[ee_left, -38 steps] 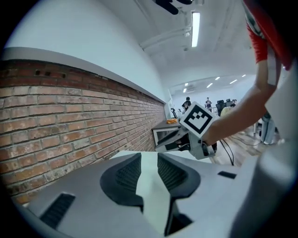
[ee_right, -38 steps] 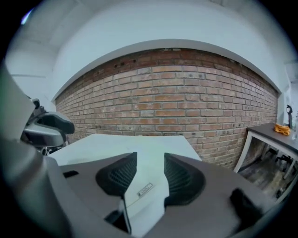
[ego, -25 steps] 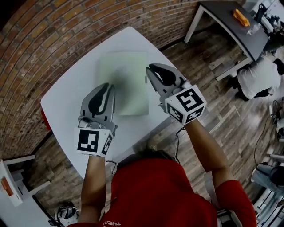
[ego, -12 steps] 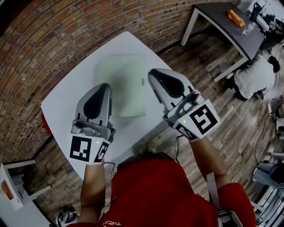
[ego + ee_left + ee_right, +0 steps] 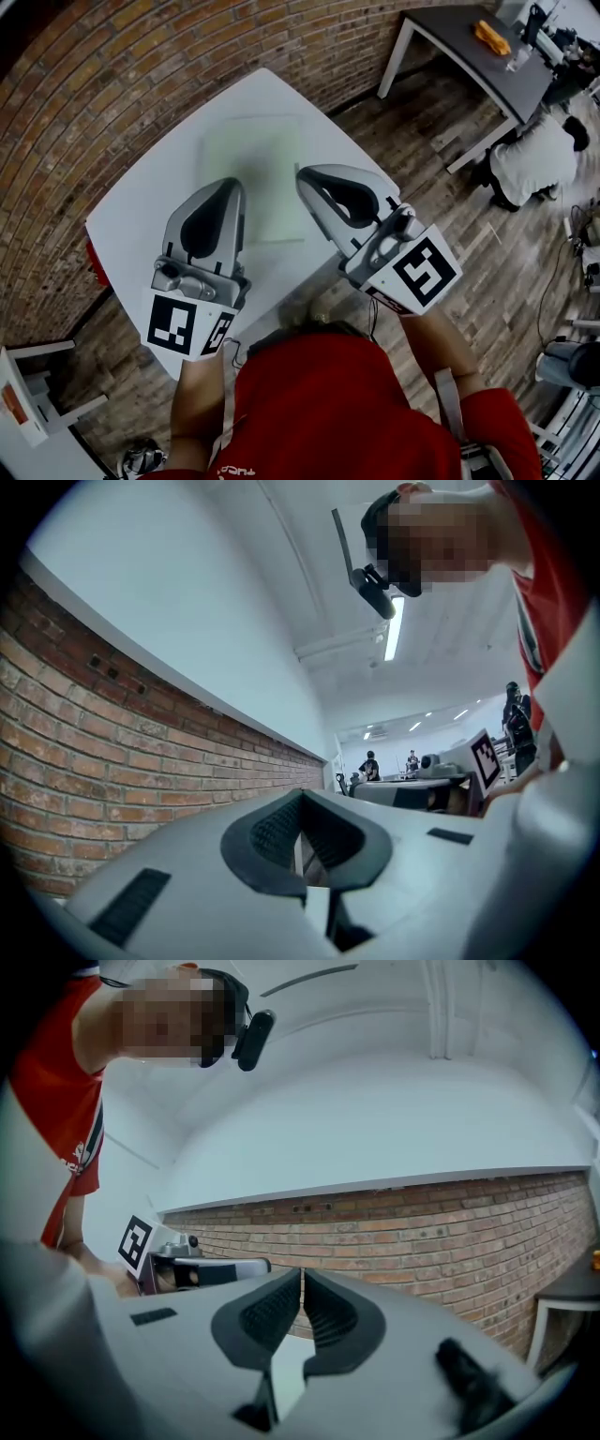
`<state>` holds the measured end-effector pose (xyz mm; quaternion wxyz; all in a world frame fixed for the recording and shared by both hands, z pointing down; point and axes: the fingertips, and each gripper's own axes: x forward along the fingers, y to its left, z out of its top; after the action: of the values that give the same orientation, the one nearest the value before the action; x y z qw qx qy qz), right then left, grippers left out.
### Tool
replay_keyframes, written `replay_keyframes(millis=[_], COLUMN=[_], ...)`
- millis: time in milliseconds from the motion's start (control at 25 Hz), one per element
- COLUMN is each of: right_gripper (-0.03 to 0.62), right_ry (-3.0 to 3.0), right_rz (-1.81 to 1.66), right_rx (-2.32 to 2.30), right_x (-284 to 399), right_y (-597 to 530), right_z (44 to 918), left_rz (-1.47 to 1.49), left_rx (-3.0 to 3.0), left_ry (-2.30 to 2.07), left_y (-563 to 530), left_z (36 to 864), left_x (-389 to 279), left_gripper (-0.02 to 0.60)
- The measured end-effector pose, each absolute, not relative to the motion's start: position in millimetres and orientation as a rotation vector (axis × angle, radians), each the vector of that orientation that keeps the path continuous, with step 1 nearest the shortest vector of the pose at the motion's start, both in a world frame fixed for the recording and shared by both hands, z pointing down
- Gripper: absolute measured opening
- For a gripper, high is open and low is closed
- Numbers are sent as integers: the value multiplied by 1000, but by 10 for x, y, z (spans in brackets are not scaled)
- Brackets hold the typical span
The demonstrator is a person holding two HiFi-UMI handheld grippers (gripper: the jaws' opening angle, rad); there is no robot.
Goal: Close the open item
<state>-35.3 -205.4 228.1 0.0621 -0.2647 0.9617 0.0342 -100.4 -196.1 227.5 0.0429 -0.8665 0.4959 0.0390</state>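
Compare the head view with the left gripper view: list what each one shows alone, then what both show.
Only the head view: the white table, the pale green folder lying flat on it, the wooden floor and a dark table farther off.
Only the left gripper view: the ceiling light and people standing far across the room.
Both: the brick wall, the left gripper and the right gripper, each with its jaws shut and nothing between them.
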Motion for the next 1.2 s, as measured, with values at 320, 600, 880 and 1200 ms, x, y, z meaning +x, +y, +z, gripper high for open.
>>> replay_keyframes(millis=[320, 600, 880, 1200], right_gripper=[34, 32, 31, 31], right_ry=[2939, 2962, 2974, 2988], right_rz=[94, 96, 91, 79], right_rx=[-773, -727, -717, -734], right_x=[-412, -474, -494, -485], right_y=[-1883, -1736, -1702, -1714], right_z=[2299, 2329, 2356, 2411], left_rz=[111, 101, 89, 62], left_rx=[-2668, -2679, -2689, -2704], left_ry=[1487, 1482, 1477, 1465], left_y=[-1790, -1669, -1645, -1659], left_z=[2279, 2341, 2370, 2414], left_x=[-897, -878, -865, -867], left_gripper=[12, 12, 12, 12])
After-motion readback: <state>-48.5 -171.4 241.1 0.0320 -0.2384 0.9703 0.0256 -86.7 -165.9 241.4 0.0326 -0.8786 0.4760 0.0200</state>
